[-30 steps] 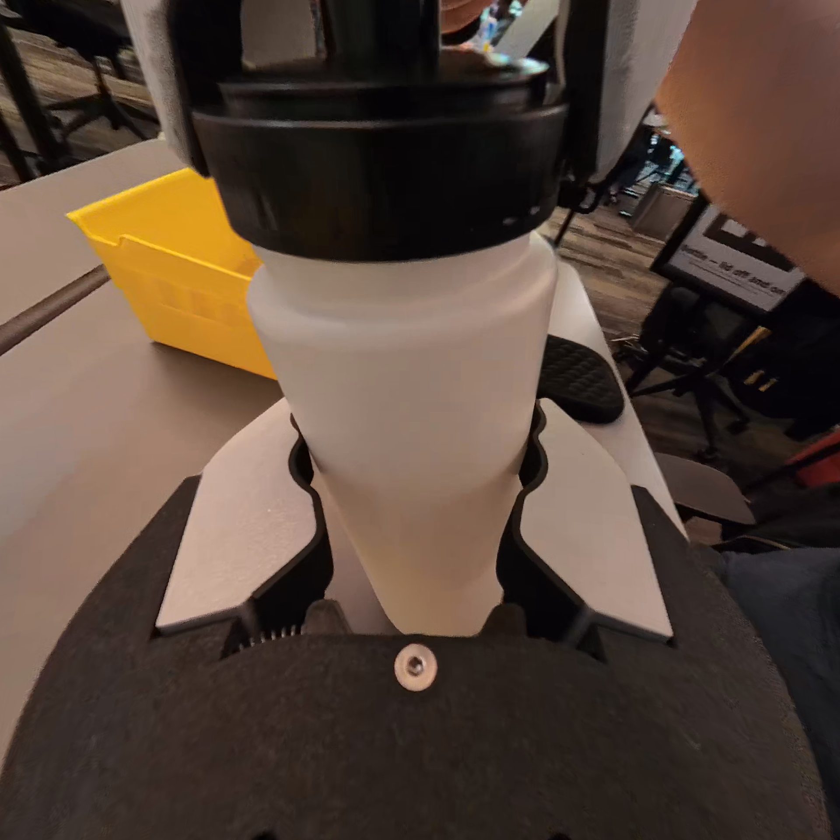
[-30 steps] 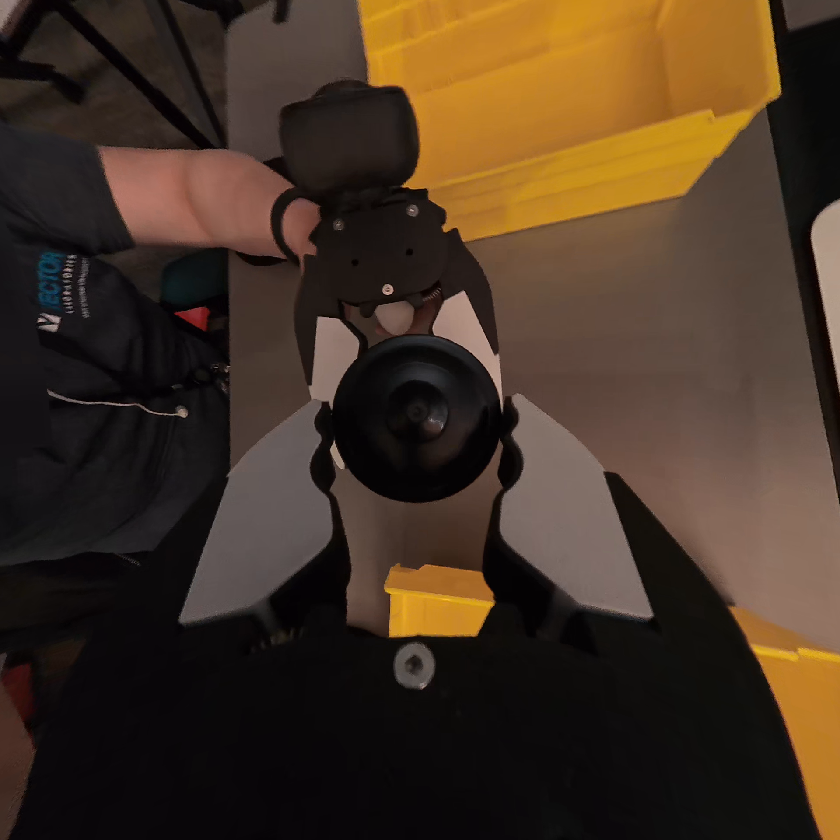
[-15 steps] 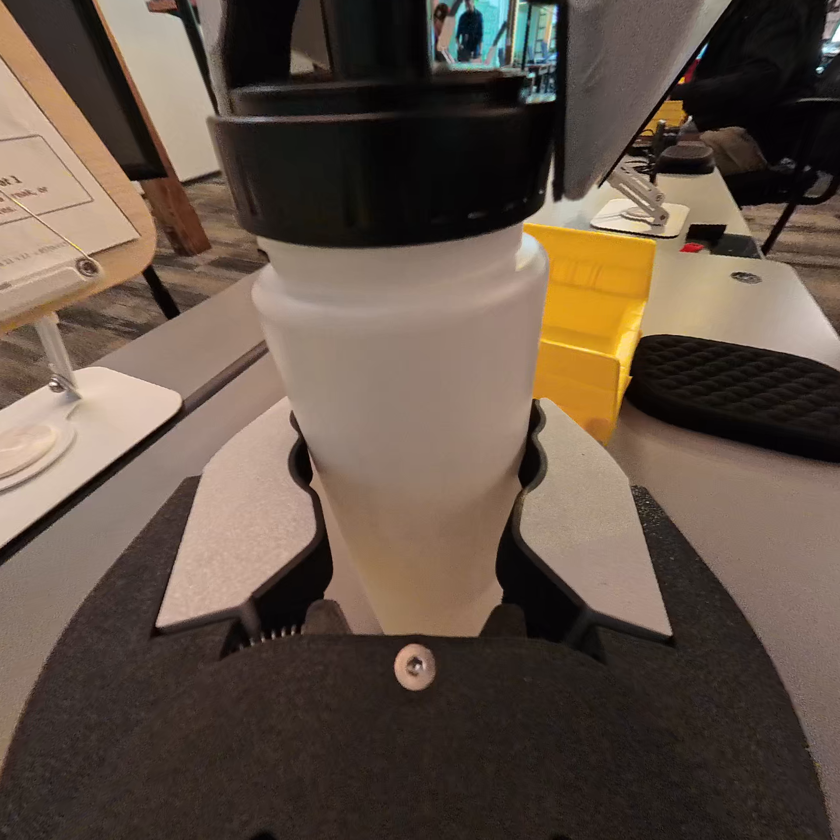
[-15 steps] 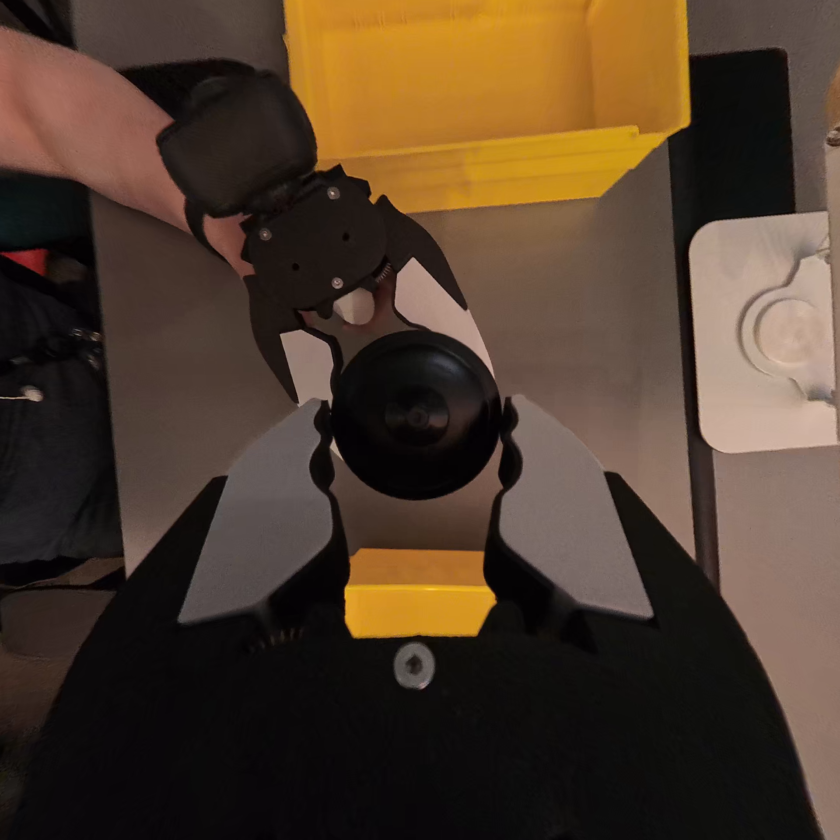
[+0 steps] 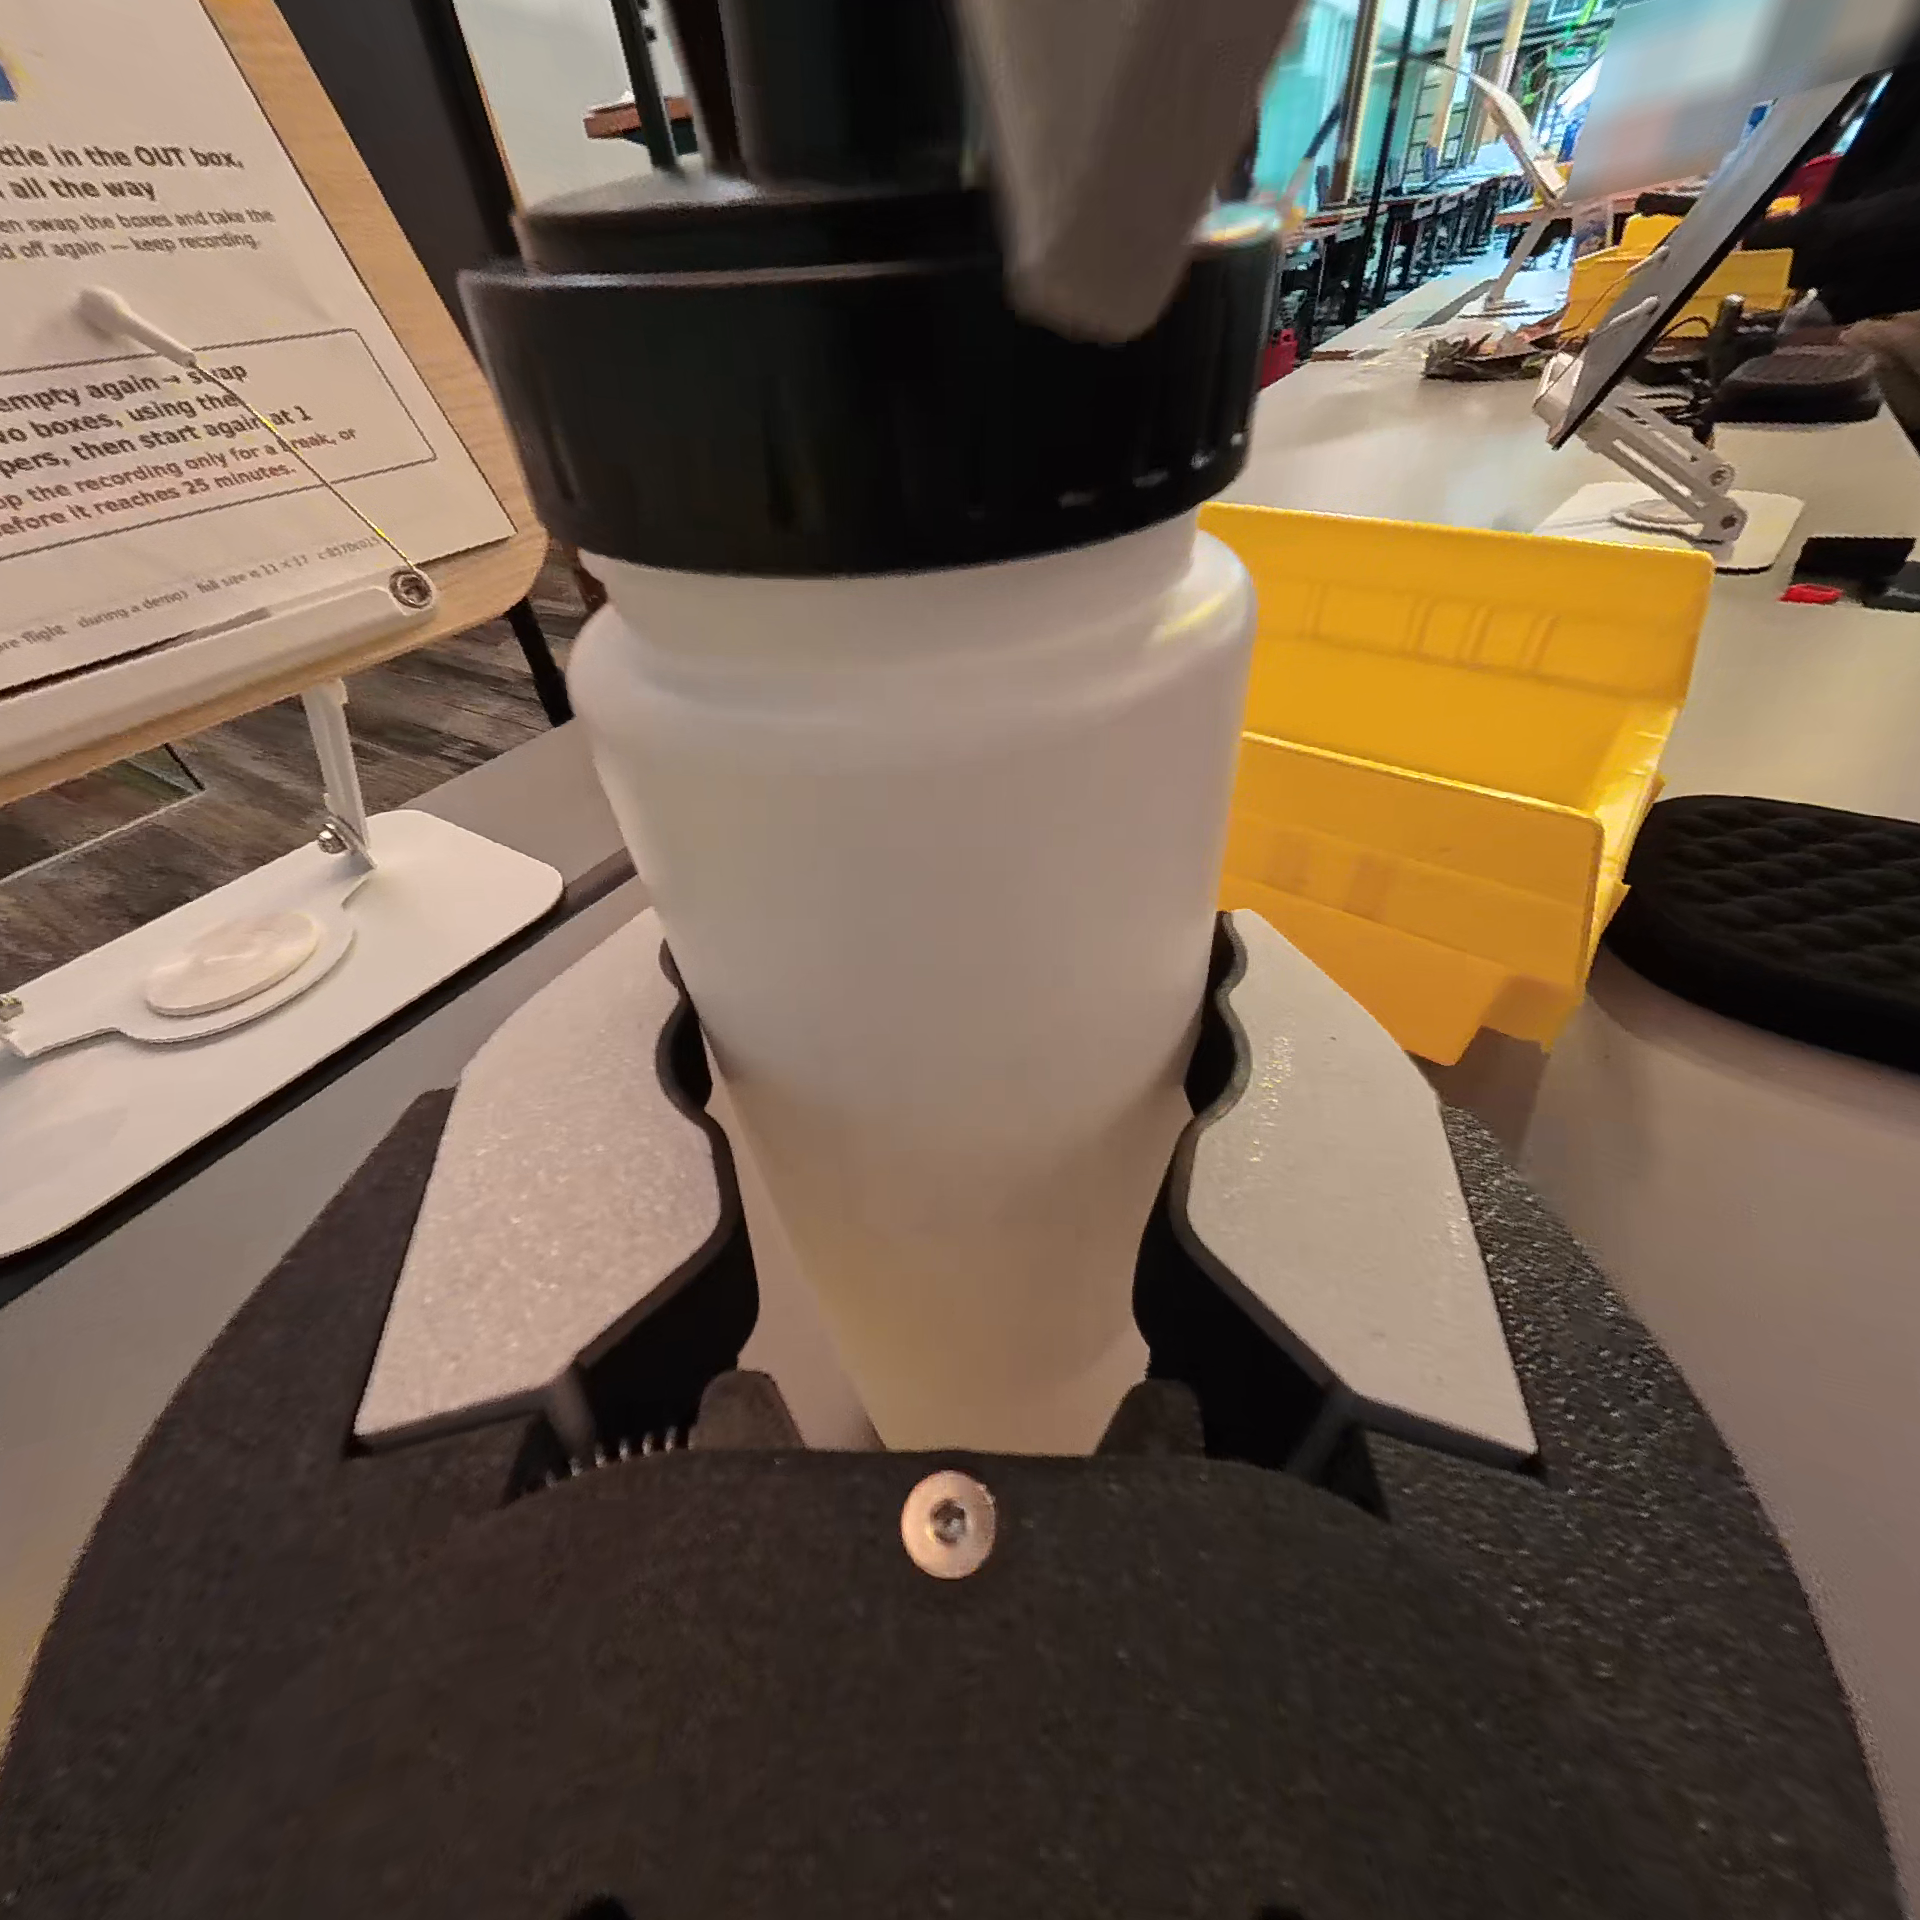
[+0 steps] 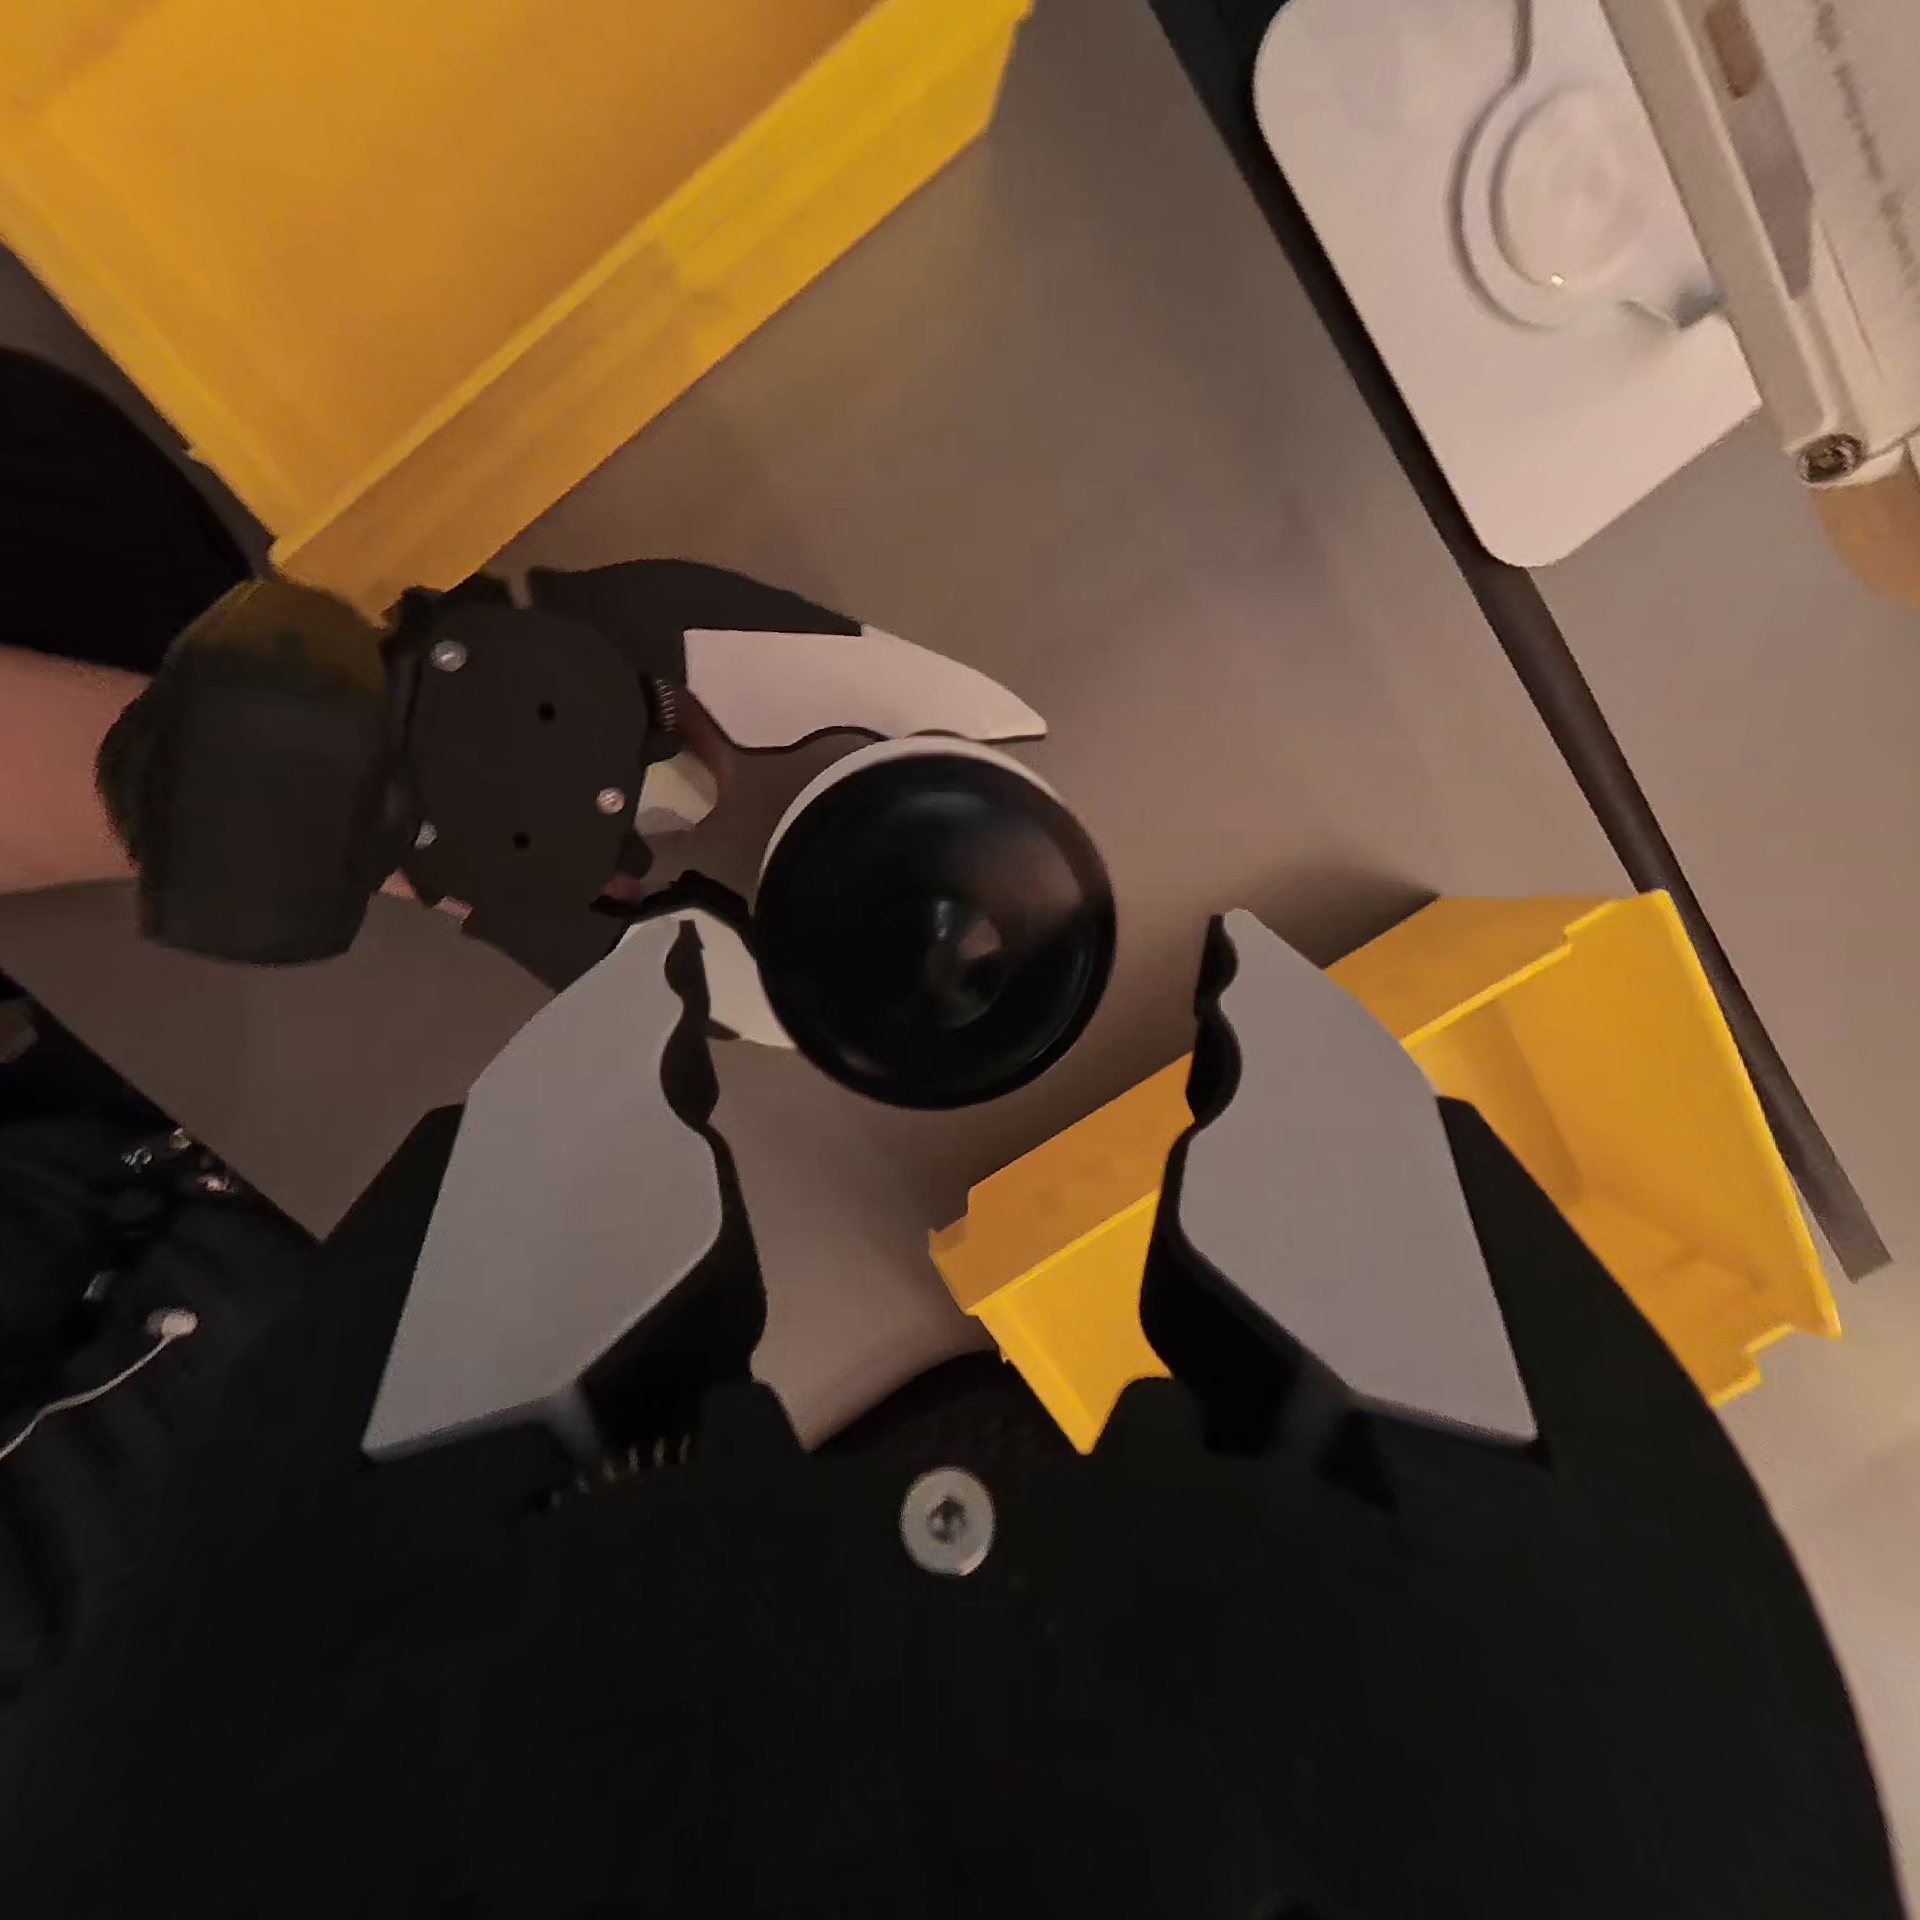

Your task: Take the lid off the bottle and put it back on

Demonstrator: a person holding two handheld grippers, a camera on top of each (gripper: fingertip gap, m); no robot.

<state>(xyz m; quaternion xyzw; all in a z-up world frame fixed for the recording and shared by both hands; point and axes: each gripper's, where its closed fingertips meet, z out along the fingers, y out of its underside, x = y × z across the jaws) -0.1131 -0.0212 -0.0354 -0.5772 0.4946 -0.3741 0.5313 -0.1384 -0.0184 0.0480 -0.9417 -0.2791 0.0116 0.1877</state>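
**Though Gripped Low, Capped on Top**

While clamped low on its body by the left tool (image 5: 948, 935), held upright over the grey bench (image 5: 1714, 1247): a white bottle (image 5: 914, 831). Both grey fingers (image 5: 561, 1195) of that tool pressed against the bottle's sides, one on each side, closed as far as the bottle allows. On top of the bottle, a wide black lid (image 5: 862, 416), sitting level on the neck. Cannot tell how tightly screwed on.

Above, looking straight down on the lid: the right tool (image 6: 945, 925). Spread wide, with nothing in its grip. One finger just beside the bottle's white edge, the other well apart from the lid. In the left wrist view, one blurry grey finger of it close over the lid's top edge. Cannot tell whether touching.

Behind the bottle on the bench, off to the right, a yellow bin (image 5: 1455, 727), and just beside that a bumpy black pad (image 5: 1787, 914). Off to the left, a white stand (image 5: 260, 935) with a wooden board (image 5: 468, 520) and a printed sheet on it. From above, a second yellow bin (image 6: 468, 260) near the back of the left tool, and a person's arm (image 6: 52, 769) reaching in behind that tool.
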